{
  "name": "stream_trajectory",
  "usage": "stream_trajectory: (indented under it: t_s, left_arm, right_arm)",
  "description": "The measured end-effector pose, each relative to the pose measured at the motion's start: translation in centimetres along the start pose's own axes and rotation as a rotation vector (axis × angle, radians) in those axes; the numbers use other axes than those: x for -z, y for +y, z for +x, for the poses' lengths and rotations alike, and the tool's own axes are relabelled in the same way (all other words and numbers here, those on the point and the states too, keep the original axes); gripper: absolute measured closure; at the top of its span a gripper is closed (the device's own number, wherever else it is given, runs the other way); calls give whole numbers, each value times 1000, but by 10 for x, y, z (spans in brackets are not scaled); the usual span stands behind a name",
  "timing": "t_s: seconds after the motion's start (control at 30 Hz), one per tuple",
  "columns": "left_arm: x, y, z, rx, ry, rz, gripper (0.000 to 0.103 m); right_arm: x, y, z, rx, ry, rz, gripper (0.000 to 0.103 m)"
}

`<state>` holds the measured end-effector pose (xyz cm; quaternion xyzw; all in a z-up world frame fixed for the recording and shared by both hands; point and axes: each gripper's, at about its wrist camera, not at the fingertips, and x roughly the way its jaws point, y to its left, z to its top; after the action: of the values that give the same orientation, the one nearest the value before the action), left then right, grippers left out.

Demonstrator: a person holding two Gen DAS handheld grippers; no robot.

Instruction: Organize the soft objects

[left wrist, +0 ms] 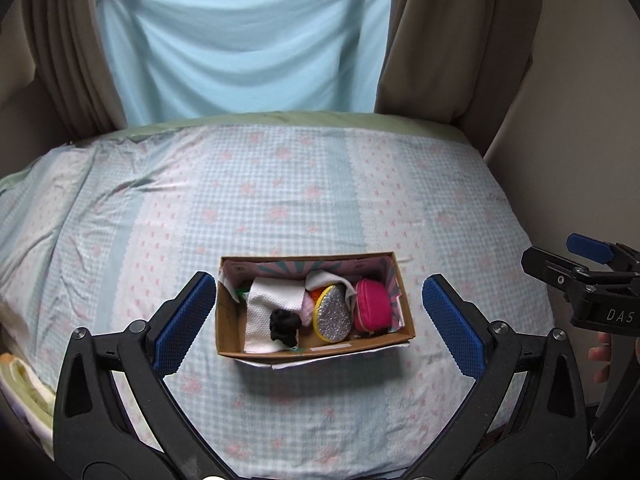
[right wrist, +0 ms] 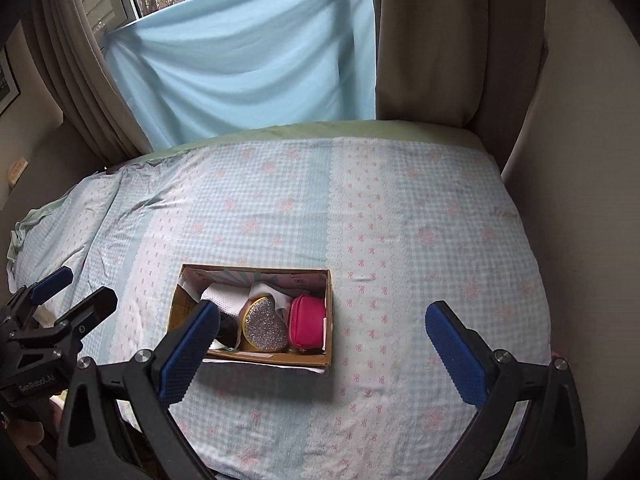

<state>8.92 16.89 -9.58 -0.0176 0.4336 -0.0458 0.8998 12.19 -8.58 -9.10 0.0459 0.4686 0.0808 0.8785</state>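
Cardboard box [left wrist: 316,344]: open-topped, sits on the bed [left wrist: 280,184] near its front edge, between the two fingers of the left tool in the left wrist view; a white flap or paper shows under its near edge.
White cloth [left wrist: 266,300]: lies at the left end of the box, folded, reaching down to the near wall.
Black soft item [left wrist: 285,325]: rests on the white cloth, just left of the glitter pouch; too dark to tell what it is.
Silver glitter pouch [left wrist: 333,318]: yellow-rimmed, stands tilted in the middle of the box, touching the pink pouch.
Pink zip pouch [left wrist: 373,307]: at the right end of the box, against its right wall.
Left tool [left wrist: 316,324]: fingers spread wide, holding nothing, hovers above the box.
Right tool [right wrist: 320,352]: fingers spread wide, holding nothing, to the right of the box over bare bedspread.
Backdrop: pale blue sheet [left wrist: 248,36] hangs across the window between brown curtains [left wrist: 448,40].
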Motion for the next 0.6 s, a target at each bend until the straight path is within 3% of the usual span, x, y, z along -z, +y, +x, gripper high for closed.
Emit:
stream_trajectory:
  t_s: [0.27, 0.6]
  left_arm:
    - [-4, -42, -58, 22, -127, 20, 0]
    - [7, -71, -80, 16, -196, 35, 0]
  right_arm:
    - [9, -23, -61, 83, -131, -1, 0]
    - [20, -39, -79, 114, -194, -3, 0]
